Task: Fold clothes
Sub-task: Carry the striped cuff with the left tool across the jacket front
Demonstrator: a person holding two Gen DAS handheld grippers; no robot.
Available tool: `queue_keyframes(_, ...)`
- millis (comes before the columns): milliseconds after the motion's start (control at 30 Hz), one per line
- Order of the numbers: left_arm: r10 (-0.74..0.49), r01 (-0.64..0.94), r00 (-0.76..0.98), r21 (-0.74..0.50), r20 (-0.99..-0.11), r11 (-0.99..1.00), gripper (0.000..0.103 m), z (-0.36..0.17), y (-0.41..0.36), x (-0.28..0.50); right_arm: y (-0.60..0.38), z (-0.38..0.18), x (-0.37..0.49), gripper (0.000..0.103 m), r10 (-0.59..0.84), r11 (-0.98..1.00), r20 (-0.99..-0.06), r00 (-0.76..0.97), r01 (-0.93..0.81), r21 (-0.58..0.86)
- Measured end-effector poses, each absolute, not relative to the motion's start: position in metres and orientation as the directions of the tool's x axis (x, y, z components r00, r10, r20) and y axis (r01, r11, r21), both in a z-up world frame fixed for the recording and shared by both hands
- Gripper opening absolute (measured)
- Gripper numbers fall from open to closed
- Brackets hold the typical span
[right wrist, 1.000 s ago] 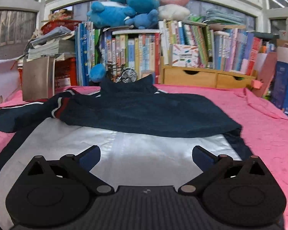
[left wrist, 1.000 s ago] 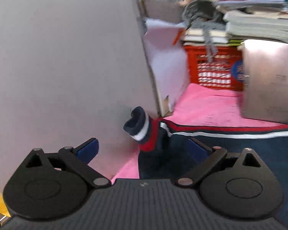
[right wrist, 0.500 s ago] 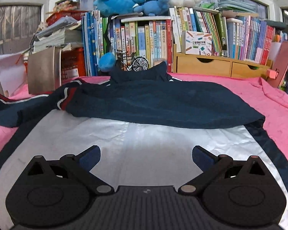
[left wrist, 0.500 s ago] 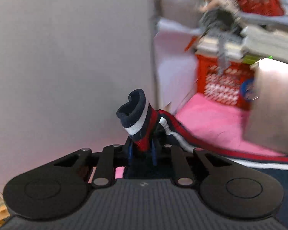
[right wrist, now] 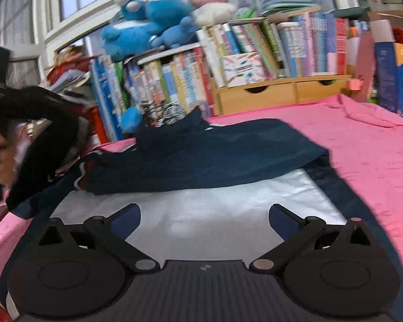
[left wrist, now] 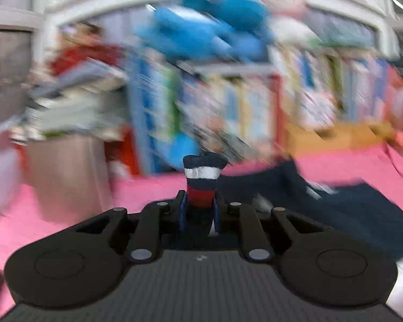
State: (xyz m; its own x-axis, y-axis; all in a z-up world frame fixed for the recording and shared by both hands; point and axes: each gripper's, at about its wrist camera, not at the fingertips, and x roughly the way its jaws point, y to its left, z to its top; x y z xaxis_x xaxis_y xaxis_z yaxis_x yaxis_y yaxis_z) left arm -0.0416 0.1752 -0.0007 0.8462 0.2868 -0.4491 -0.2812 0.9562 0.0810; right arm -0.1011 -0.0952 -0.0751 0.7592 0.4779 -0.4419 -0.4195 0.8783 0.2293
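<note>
The jacket (right wrist: 201, 166) lies on the bedspread (right wrist: 376, 161), before the bookshelf (right wrist: 255, 53), plush toys (right wrist: 169, 13) on top.

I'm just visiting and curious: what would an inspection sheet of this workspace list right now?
Surface: pink cloth covers it, wrinkled.
Job's things: navy and silver jacket spread out; its striped cuff is lifted.
Clutter: brown box at the left edge.
Grippers: left hand-held gripper has just clamped the cuff; right hand-held gripper open above the silver panel.
Cables: nothing seen.
Surroundings: books, wooden drawers, plush toys, windows.
</note>
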Motion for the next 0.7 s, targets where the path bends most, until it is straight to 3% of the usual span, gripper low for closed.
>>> queue_keyframes(33, 0.271, -0.258, 0.836, 0.093, -0.476, 0.962, 0.025, -0.009, 0.162, -0.034, -0.102, -0.075, -0.101, 0.103, 0.47, 0.882, -0.44, 0.765, -0.409, 0.233)
queue_keyframes(133, 0.233, -0.209, 0.791, 0.108, -0.566, 0.972, 0.048, -0.036, 0.142, -0.022, -0.12, -0.077, -0.097, 0.103, 0.454, 0.891, -0.449, 0.769, -0.379, 0.251)
queue_keyframes(200, 0.22, -0.193, 0.777, 0.109, -0.59, 0.975, 0.074, -0.042, 0.138, -0.028, -0.131, -0.079, -0.092, 0.103, 0.45, 0.892, -0.462, 0.764, -0.364, 0.267)
queue_keyframes(333, 0.245, -0.197, 0.84, 0.147, -0.485, 0.969, 0.103, -0.029, 0.136, -0.078, -0.135, -0.078, -0.076, 0.103, 0.514, 0.856, -0.484, 0.708, -0.391, 0.338)
queue_keyframes(467, 0.344, -0.288, 0.854, 0.195, -0.391, 0.938, 0.103, -0.019, 0.157, -0.121, -0.1, -0.067, -0.053, 0.103, 0.6, 0.8, -0.485, 0.636, -0.47, 0.373)
queue_keyframes(700, 0.462, -0.487, 0.72, 0.097, -0.518, 0.868, 0.103, -0.047, 0.231, -0.144, 0.024, -0.058, 0.003, 0.103, 0.646, 0.738, -0.557, 0.523, -0.614, 0.279)
